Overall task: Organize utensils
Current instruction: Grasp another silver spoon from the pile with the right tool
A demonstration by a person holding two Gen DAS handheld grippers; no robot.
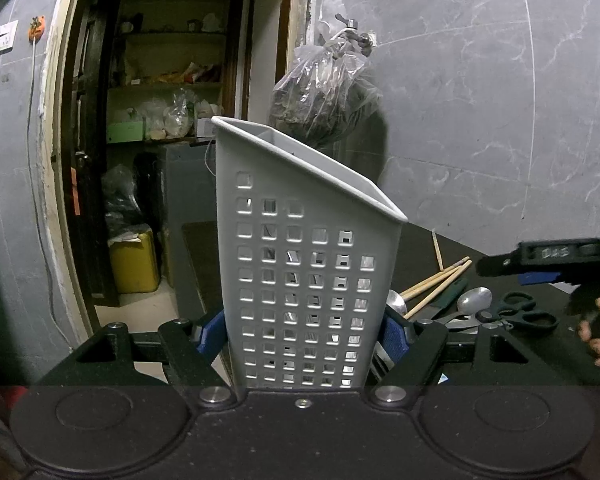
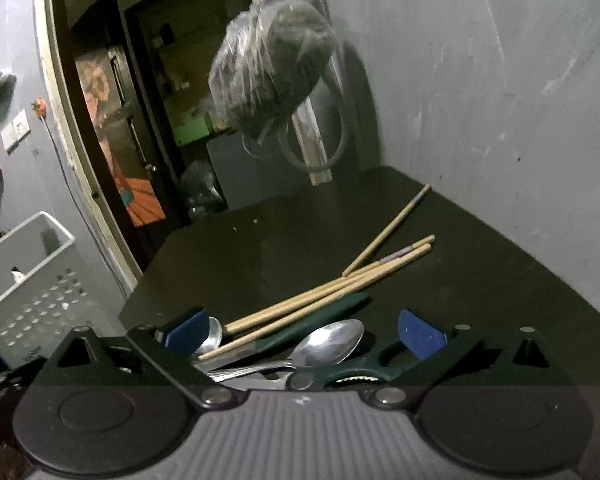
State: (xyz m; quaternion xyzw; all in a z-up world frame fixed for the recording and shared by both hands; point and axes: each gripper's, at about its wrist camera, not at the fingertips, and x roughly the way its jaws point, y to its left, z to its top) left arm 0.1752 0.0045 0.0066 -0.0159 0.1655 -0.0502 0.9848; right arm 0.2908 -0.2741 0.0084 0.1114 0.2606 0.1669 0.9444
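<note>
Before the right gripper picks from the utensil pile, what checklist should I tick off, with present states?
1. Left gripper clamped on white holder: ok.
2. Holder upright: not ok, tilted.
3. Right gripper jaws open: ok.
4. Spoon between the jaws: ok.
5. Spoon free of chopsticks and scissors: cannot tell, all crowd together.
6. Holder empty: cannot tell.

No legible text, brand or no. anywhere. Only a faint whitish handwritten mark on the black body of the right gripper [image 1: 556,254] in the left wrist view, too smeared to read. Painted door panel w/ sunflower picture [image 2: 100,92] carries no lettering.
</note>
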